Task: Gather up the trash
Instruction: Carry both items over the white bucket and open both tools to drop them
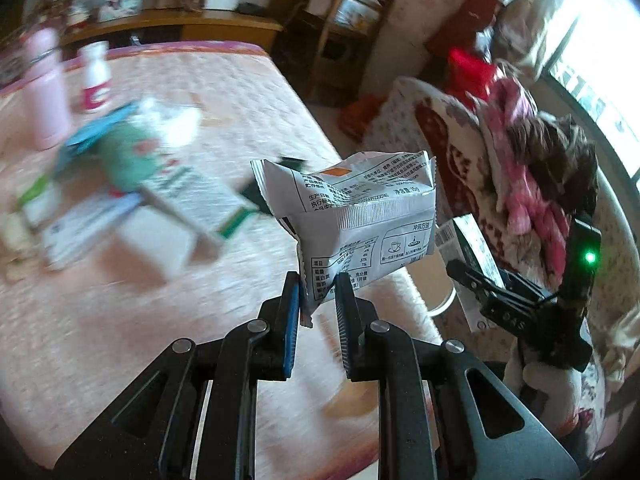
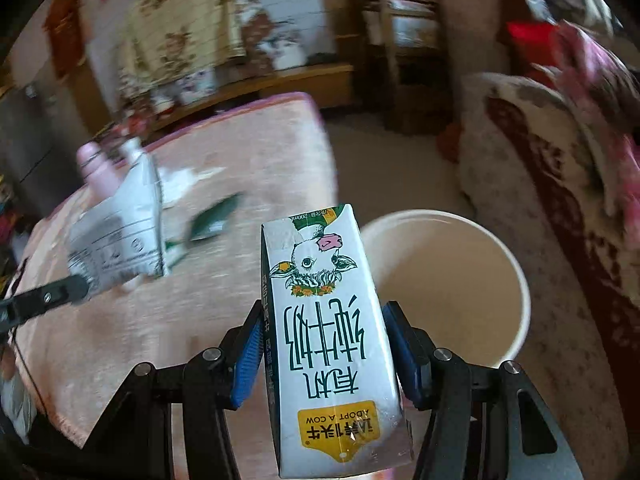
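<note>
Bin (image 2: 516,280) plain only in right view, right gripper (image 2: 324,344) clamping carton (image 2: 332,360) beside it, left gripper (image 1: 318,300) pinching wrapper (image 1: 352,216) above table (image 1: 160,320)

left gripper (image 1: 318,300): raised, 2 blue-padded fingers pinched on a white sachet (image 1: 352,216) at 12 o'clock
right gripper (image 2: 324,344): clamped on an upside-down milk carton (image 2: 332,344), pointing 12 o'clock
</note>
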A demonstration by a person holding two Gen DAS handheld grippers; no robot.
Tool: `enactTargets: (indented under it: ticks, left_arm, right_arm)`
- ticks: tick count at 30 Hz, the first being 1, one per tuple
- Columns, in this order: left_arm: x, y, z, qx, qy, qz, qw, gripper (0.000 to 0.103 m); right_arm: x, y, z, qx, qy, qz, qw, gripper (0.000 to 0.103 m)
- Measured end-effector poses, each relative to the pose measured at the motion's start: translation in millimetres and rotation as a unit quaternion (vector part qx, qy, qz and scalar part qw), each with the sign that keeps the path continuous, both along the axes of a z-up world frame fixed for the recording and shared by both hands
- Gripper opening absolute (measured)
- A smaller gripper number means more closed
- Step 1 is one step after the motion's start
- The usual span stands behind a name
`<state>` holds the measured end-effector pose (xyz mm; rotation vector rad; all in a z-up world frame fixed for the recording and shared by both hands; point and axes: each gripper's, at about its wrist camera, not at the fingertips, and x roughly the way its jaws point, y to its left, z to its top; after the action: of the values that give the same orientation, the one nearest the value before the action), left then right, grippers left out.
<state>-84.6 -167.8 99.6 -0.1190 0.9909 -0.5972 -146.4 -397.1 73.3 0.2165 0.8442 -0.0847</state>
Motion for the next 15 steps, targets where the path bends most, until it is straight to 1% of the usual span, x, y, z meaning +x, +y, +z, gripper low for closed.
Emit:
enactTargets:
  ticks: [4,7,12,13,14,15]
  left_arm:
    - [9,-43,-11,0.013,0.004,-0.016,0.9998,0.015]
    - [14,-68,-17,0.020,0.006,-0.024,0.9995,0.015]
    - [18,-110,-23,0.036,-0.004,-0.034,0.9988,0.016]
    - [19,-114,-25,0.035,-0.004,-0.034,0.9988,0.018]
    - [21,-118,-27,0.032,-0.002,-0.037,0.9988,0.018]
    - [23,-123,-29,0.028,0.002,-0.044,0.9987,0.018]
  right_arm:
    - [9,-38,-9,-0.013,0.017,-0.034,0.999,0.055]
    - [15,-56,-13,-0.014,0.024,-0.050,0.998,0.056]
    - [19,-86,-20,-0.013,0.028,-0.082,0.996,0.056]
    - [19,-90,-22,-0.012,0.026,-0.087,0.996,0.057]
    - [19,-93,-24,-0.012,0.024,-0.094,0.995,0.059]
    - [20,-95,-26,-0.011,0.022,-0.097,0.995,0.067]
